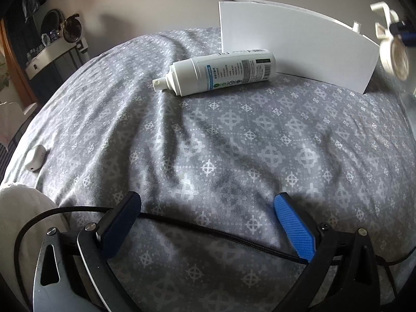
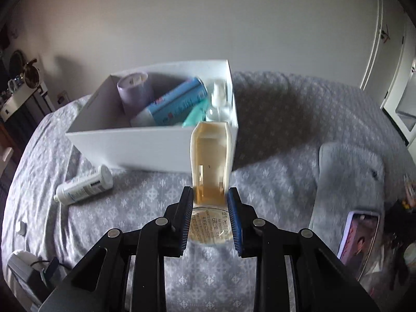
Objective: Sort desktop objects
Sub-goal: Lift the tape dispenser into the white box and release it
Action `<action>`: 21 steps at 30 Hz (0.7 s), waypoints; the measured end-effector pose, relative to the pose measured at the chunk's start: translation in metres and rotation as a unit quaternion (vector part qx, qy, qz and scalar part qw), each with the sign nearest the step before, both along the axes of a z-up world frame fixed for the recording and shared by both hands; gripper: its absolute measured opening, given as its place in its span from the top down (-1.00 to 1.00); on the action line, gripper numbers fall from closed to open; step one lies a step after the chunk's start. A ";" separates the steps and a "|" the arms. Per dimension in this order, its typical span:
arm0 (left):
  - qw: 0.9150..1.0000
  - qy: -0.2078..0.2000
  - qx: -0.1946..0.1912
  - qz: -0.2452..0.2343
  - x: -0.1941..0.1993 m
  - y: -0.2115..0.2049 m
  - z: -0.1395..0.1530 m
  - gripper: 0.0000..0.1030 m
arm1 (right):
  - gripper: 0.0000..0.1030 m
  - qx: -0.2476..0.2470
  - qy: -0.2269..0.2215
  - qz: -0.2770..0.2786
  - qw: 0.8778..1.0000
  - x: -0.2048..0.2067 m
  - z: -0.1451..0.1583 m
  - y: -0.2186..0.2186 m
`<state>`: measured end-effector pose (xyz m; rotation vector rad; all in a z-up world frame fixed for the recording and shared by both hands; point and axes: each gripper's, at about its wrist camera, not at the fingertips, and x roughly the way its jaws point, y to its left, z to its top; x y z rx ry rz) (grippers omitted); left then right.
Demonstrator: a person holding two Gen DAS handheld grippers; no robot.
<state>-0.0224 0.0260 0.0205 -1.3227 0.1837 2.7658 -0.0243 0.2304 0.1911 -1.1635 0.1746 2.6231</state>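
My right gripper [image 2: 210, 205] is shut on an amber, cream-framed bottle [image 2: 210, 156] and holds it in the air just in front of a white box [image 2: 130, 143]. The box holds a lilac jar [image 2: 134, 91], a blue tube [image 2: 179, 101], a teal item [image 2: 196, 115] and a clear pump bottle [image 2: 218, 104]. A white spray bottle [image 1: 221, 71] lies on its side on the grey patterned cloth beside the box [image 1: 299, 44]; it also shows in the right wrist view [image 2: 84, 184]. My left gripper [image 1: 208, 218] is open and empty, low over the cloth.
A small white case [image 1: 35, 157] lies at the cloth's left edge. A black cable [image 1: 208, 230] runs between the left fingers. A grey folded cloth [image 2: 348, 182] and a phone [image 2: 360, 236] lie at the right. Shelves stand at the far left.
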 end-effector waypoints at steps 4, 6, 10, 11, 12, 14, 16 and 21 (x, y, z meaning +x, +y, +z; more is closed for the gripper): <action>1.000 0.004 -0.004 -0.002 -0.001 0.000 -0.002 -0.99 | 0.54 0.007 0.043 -0.001 0.999 -0.041 0.041 -0.001; 1.000 0.006 -0.003 -0.001 -0.005 -0.002 -0.004 -0.99 | 0.54 0.012 0.050 0.001 0.999 -0.066 0.057 -0.005; 1.000 0.007 -0.004 -0.001 -0.006 -0.003 -0.005 -1.00 | 0.53 0.027 0.030 0.002 0.999 -0.121 0.057 -0.013; 1.000 0.007 -0.004 -0.001 -0.006 -0.002 -0.005 -1.00 | 0.52 0.024 0.022 0.003 0.999 -0.128 0.052 -0.014; 1.000 0.007 -0.005 -0.001 -0.006 -0.002 -0.005 -1.00 | 0.47 0.025 0.009 0.003 1.000 -0.138 0.045 -0.017; 1.000 0.008 -0.006 -0.001 -0.005 -0.002 -0.006 -0.99 | 0.15 0.032 -0.010 0.002 0.999 -0.144 0.032 -0.021; 1.000 0.008 -0.006 -0.001 -0.005 -0.002 -0.006 -1.00 | -0.26 0.036 -0.006 -0.002 0.999 -0.134 0.021 -0.022; 1.000 0.008 -0.008 -0.001 -0.007 -0.002 -0.006 -0.99 | -0.78 0.048 -0.011 -0.014 0.999 -0.079 -0.004 -0.016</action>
